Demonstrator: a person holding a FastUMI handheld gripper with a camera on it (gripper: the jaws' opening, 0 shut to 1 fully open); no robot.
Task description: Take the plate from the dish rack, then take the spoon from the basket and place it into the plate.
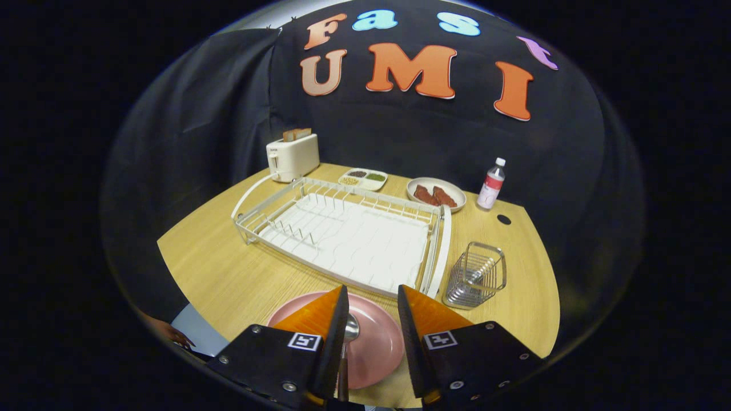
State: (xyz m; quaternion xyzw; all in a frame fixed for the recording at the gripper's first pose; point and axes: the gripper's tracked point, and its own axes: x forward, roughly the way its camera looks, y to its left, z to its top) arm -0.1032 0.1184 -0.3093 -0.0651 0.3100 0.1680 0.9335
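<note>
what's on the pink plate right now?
A spoon lies on the pink plate, its bowl showing between the gripper fingers, which stand apart. The handle runs back beside the left finger; its end is hidden. The fingers cover parts of the plate.

Evenly lit from overhead; soft shadows under the dish rack [342, 234]; sharp centre, strong fisheye bending and dimming toward edges.
</note>
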